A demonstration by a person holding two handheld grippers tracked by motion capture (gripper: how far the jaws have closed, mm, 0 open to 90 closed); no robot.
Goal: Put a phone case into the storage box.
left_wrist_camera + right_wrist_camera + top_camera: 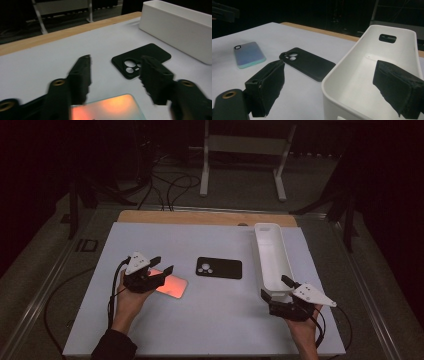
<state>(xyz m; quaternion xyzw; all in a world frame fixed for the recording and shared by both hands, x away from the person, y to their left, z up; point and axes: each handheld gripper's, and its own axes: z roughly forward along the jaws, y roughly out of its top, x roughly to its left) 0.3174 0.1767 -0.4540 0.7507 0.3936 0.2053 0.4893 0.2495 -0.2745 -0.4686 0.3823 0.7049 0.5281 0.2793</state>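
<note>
A dark room surrounds a white table [220, 320] with a wooden far edge. In the high view, the left tongs [161, 269] hover over the near end of an iridescent phone [172, 287] lying flat; a black phone case [219, 267] rests just beside it, and a white bin [272, 255] stands at the right, where the right tongs [276, 288] straddle its near end.

In the left gripper view, the jaws stand partly apart above the phone [110, 107], pressing nothing.

In the right gripper view, the jaws gape wide, one outside and one inside the bin [367, 72], not squeezing its wall.
</note>
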